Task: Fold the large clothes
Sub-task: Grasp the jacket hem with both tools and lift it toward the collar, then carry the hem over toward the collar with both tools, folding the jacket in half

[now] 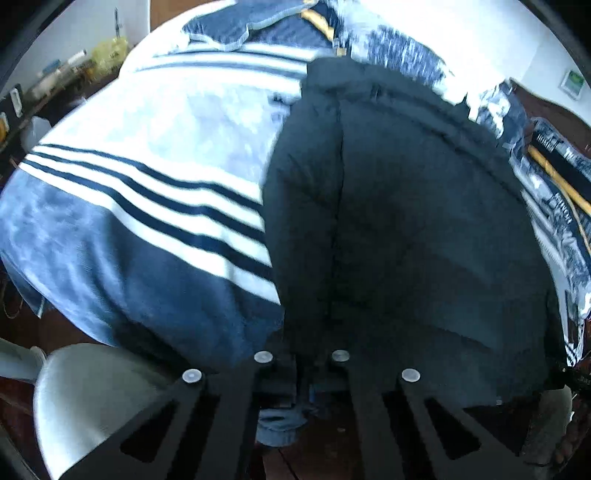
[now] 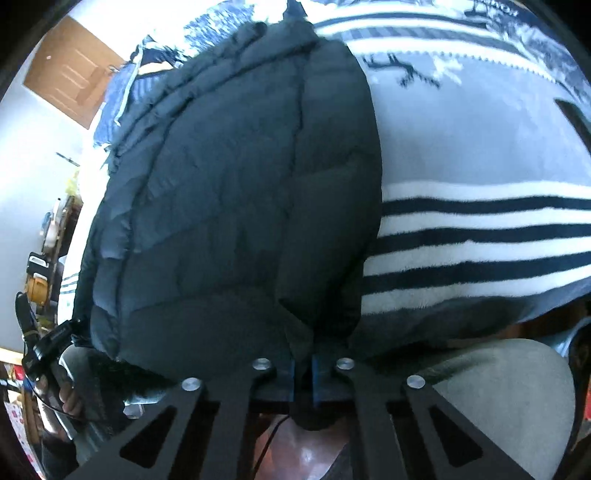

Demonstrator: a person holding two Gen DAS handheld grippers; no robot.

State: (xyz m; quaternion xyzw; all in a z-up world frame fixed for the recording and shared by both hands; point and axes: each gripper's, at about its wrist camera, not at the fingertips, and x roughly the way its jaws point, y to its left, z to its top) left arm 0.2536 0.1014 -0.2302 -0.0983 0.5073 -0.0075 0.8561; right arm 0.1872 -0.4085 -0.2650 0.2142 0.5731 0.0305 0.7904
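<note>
We've got both hand-held grippers clamped on the black puffer jacket's (image 2: 236, 192) near hem: left hand-held gripper (image 1: 301, 373), right hand-held gripper (image 2: 303, 373). Jacket lies on the striped blanket (image 2: 480, 240). Risk: slick padded fabric slipping from the pinch mid-fold, or uneven lift skewing the crease.

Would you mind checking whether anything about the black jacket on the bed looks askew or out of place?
Nothing stands out. The black puffer jacket lies lengthwise on the striped blanket, its near hem pinched in the right tool and the left tool. A heap of blue clothes sits beyond it, which looks ordinary here.
</note>
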